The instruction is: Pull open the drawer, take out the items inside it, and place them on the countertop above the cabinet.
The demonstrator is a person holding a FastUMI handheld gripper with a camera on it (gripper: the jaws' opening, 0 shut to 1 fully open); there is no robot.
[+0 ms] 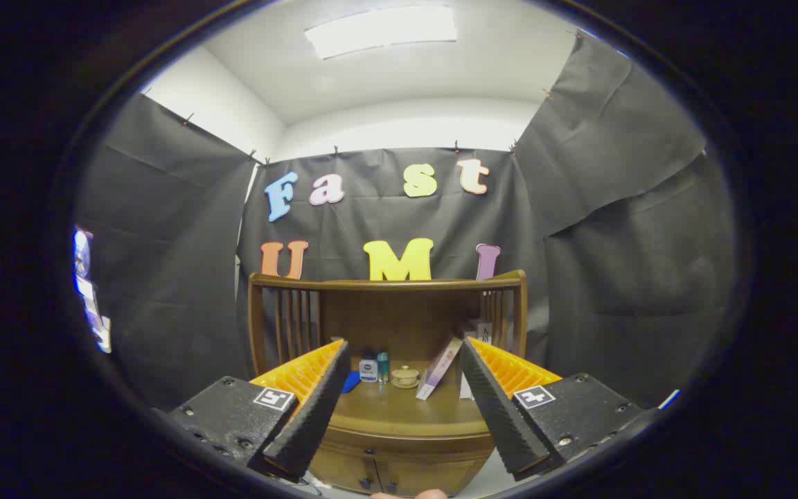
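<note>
No word or number is legible to me. My gripper [404, 345], its fingers spread wide with nothing between them, bears two square black-and-white signs: the left marker [274, 398] at the lower left of the frame and the right marker [534, 396] at the lower right. Print on the small bottle [368, 368] and the leaning box [438, 369], lower centre, is too small to read.

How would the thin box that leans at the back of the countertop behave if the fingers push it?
The thin box stands tilted, so a push would probably tip it flat. It looks like light cardboard, so it may slide easily on the smooth wooden countertop. The gripper is open, its fingers well short of it.
</note>
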